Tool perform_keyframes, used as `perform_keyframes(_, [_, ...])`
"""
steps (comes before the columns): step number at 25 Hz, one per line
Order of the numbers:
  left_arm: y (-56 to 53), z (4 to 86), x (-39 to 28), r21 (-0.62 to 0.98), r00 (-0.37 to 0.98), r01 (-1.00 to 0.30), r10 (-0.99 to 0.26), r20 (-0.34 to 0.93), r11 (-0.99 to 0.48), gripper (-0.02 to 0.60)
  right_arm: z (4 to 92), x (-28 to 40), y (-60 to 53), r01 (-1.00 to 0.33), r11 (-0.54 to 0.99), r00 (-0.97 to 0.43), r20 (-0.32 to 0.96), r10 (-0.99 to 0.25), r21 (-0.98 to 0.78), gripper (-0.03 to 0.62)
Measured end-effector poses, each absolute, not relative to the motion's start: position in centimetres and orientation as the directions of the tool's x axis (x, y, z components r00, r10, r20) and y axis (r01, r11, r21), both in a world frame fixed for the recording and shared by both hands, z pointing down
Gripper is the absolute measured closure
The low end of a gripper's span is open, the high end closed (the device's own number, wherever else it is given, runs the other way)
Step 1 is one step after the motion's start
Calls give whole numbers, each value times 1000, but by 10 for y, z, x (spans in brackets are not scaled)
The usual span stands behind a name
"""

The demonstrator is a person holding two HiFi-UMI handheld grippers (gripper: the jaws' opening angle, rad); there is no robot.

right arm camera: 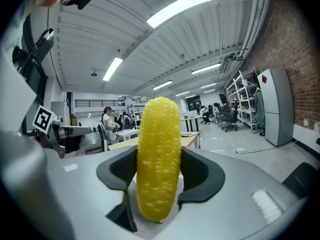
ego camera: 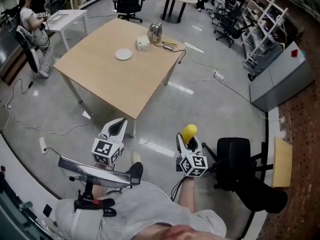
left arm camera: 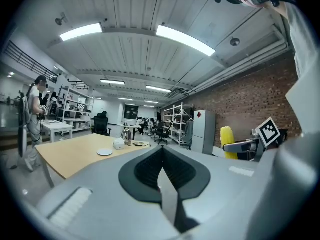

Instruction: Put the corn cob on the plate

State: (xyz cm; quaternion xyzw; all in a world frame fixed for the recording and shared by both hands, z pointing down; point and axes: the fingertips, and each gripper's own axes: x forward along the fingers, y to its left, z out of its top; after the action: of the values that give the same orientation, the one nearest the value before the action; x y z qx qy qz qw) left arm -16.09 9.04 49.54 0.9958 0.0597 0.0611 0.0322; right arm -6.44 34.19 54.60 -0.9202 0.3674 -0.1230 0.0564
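Corn cob (right arm camera: 159, 149) stands upright, clamped in the right hand-held gripper (right arm camera: 159, 173); left hand-held gripper (left arm camera: 161, 170) closed, empty.

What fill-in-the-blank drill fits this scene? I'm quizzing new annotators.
The right gripper is shut on a yellow ____.
The left gripper is shut and holds ____.
The white plate lies on the wooden ____, far from both grippers.
Missing: corn cob; nothing; table.
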Motion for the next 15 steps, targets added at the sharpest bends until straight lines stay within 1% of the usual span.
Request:
perform_keyframes(3, [82,494,-124,78,984,123,131,118,-989,561,541,-30,333,-664,-723,697,194,-691,-191,340])
perform_keyframes(10, [41,489,-41,79,990,95,102,98,-992,561,539,57,289,-688,-701,672,200,-713,-189,340])
perform_keyframes(15, [17,486,-27,62,994,47,53,100,-997,561,536,84,259,-717,-668,638,199,-744,-196,341])
